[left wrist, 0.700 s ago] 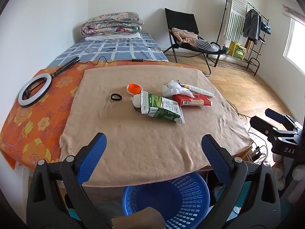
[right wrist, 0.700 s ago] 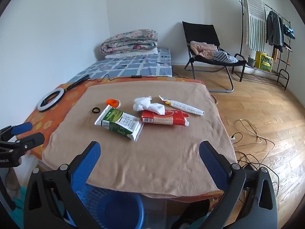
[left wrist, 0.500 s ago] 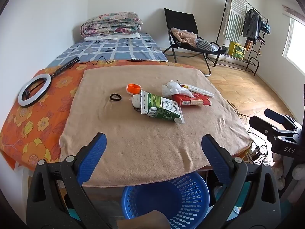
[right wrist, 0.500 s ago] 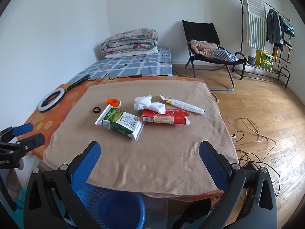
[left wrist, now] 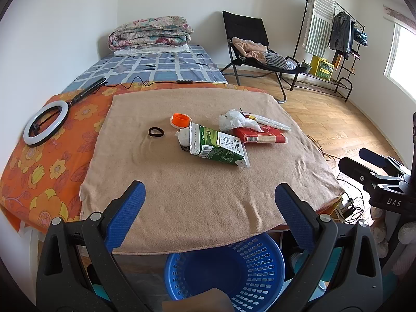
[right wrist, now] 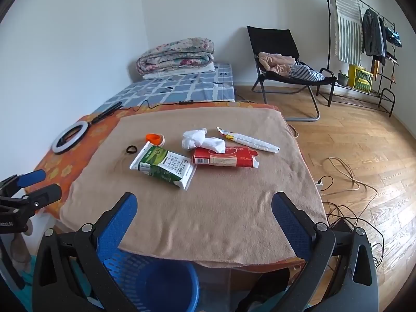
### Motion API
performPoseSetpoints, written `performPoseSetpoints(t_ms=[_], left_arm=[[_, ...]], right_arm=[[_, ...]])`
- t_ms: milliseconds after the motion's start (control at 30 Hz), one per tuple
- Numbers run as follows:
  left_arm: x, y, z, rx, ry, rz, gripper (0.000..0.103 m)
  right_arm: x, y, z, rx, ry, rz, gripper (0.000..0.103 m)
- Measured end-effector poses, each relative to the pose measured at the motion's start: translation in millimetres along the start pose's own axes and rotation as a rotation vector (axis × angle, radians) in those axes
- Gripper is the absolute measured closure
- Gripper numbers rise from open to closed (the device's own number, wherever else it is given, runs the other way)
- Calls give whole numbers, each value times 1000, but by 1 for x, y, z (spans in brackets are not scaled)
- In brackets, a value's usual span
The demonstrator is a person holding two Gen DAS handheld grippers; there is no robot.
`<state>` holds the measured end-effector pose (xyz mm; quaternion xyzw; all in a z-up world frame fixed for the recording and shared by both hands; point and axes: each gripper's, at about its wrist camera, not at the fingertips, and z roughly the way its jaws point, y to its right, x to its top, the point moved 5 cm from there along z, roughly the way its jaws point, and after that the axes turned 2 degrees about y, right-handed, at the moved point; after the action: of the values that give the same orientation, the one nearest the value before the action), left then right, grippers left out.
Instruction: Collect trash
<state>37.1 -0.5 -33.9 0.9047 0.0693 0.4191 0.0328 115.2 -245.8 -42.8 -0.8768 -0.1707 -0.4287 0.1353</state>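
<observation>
On the tan blanket [left wrist: 197, 189] [right wrist: 221, 208] lies trash: a green milk carton [left wrist: 217, 149] [right wrist: 163, 167], a red flat box [left wrist: 260, 136] [right wrist: 225, 157], crumpled white tissue [left wrist: 234, 122] [right wrist: 201, 140], a long white wrapper [left wrist: 270, 122] [right wrist: 249, 141], an orange lid [left wrist: 180, 119] [right wrist: 154, 138] and a black hair tie [left wrist: 156, 132] [right wrist: 131, 149]. A small tissue wad [left wrist: 184, 136] sits at the carton's end. My left gripper [left wrist: 209, 195] and right gripper [right wrist: 204, 206] both stand open and empty over the blanket's near edge. A blue basket [left wrist: 226, 270] [right wrist: 156, 283] sits below that edge.
A white ring light [left wrist: 45, 123] [right wrist: 69, 140] lies on the orange flowered cover at left. Behind are a bed with a folded quilt [left wrist: 150, 32], a black chair [right wrist: 283, 62] and a clothes rack [right wrist: 364, 33]. Cables [right wrist: 343, 179] run over the wooden floor at right.
</observation>
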Motion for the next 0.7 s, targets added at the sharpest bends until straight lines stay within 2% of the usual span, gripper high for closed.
performPoseSetpoints(t_ms=[700], left_arm=[[0,0,0,-2,0,0,2]], right_arm=[[0,-1,1,5,-2,2,1]])
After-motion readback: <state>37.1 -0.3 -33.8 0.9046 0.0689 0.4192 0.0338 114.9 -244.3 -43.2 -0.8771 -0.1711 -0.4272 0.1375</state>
